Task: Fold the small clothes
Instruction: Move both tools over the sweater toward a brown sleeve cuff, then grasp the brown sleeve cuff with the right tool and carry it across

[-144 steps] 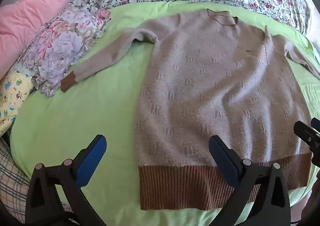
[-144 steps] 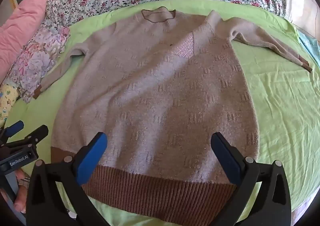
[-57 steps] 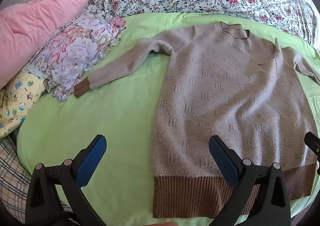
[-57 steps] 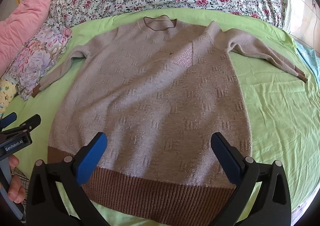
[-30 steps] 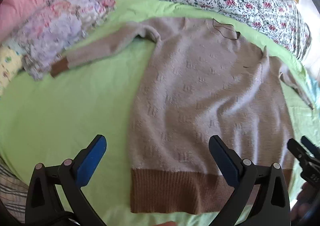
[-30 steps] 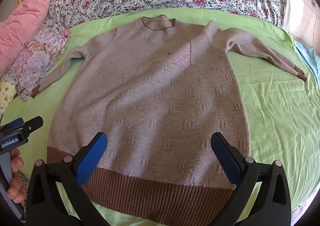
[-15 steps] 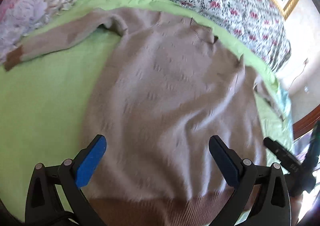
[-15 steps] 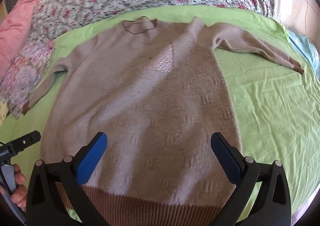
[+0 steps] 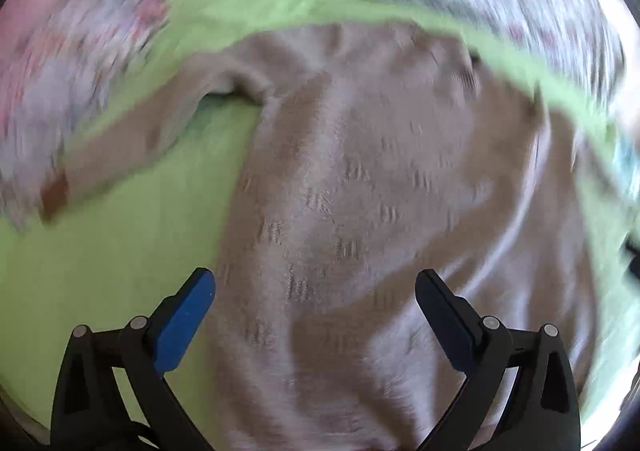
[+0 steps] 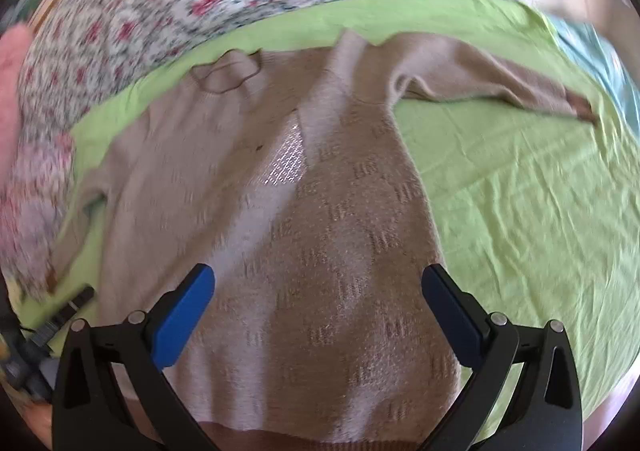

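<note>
Both grippers hang low over the beige knitted sweater with brown ribbed cuffs and hem (image 10: pixel 320 219), which lies flat, front up, on the light green bed sheet (image 10: pixel 520 191). Its long axis runs from the hem at the near edge to the neckline (image 10: pixel 228 75) at the far side, sleeves spread out left and right.

The right gripper (image 10: pixel 318 303) is spread wide, gripping nothing, its blue pads straddling the lower body of the sweater just beyond the brown hem band (image 10: pixel 304 437). The right sleeve (image 10: pixel 492 87) stretches far and to the right, its brown cuff resting on the sheet.

The left gripper (image 9: pixel 316 303) is also released and empty, poised over the sweater's left half; this view is heavily blurred. The left sleeve (image 9: pixel 132 147) angles out to the left and far from it, towards the blurred floral bedding (image 9: pixel 80 63).

So each sleeve lies on its own gripper's side, far and outward. My judgement: a first fold would bring a sleeve or side edge inward across the body, and the left gripper looks nearer the left side seam, the right nearer the right one. Nothing is grasped yet.
</note>
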`<state>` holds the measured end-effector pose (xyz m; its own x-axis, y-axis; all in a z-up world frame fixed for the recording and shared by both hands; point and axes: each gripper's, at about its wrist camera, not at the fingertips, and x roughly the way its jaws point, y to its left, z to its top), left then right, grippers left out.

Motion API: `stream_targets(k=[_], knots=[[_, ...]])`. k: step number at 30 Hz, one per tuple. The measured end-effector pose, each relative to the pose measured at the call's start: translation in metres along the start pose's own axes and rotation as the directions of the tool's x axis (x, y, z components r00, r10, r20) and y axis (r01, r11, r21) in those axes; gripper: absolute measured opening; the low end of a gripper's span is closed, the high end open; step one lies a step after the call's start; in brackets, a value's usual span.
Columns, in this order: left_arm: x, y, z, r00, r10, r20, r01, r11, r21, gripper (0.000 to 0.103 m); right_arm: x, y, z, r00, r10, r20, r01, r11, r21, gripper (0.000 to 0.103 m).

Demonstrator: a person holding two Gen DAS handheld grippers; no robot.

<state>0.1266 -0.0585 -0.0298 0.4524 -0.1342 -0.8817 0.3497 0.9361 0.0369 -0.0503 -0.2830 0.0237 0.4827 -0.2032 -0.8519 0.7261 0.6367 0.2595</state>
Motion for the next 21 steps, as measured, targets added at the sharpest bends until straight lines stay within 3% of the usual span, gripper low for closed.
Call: stream_targets(k=[2, 7, 11, 16, 21], knots=[[0.004, -0.017, 0.004, 0.999, 0.024, -0.023, -0.023, 0.999, 0.045, 0.098, 0.001, -0.011, 0.003, 1.000, 0.009, -0.018, -0.008, 0.999, 0.043, 0.103], [0.002, -0.038, 0.015, 0.997, -0.064, -0.041, 0.065, 0.998, 0.025, 0.097, 0.004, -0.046, 0.017, 0.998, 0.057, -0.030, -0.053, 0.992, 0.111, 0.103], [0.011, -0.067, 0.035, 0.995, -0.058, -0.076, 0.065, 0.995, 0.082, 0.096, 0.005, -0.099, 0.037, 0.998, 0.070, 0.001, -0.068, 0.969, 0.237, 0.089], [0.023, -0.098, 0.058, 0.995, -0.031, -0.092, 0.041, 0.992, 0.115, 0.096, 0.009, -0.186, 0.079, 0.998, -0.032, 0.053, 0.010, 0.927, 0.376, 0.081], [0.040, -0.116, 0.086, 0.996, -0.009, -0.092, 0.020, 0.994, 0.112, 0.097, 0.028, -0.263, 0.116, 0.992, -0.119, 0.048, 0.081, 0.872, 0.482, 0.079]])
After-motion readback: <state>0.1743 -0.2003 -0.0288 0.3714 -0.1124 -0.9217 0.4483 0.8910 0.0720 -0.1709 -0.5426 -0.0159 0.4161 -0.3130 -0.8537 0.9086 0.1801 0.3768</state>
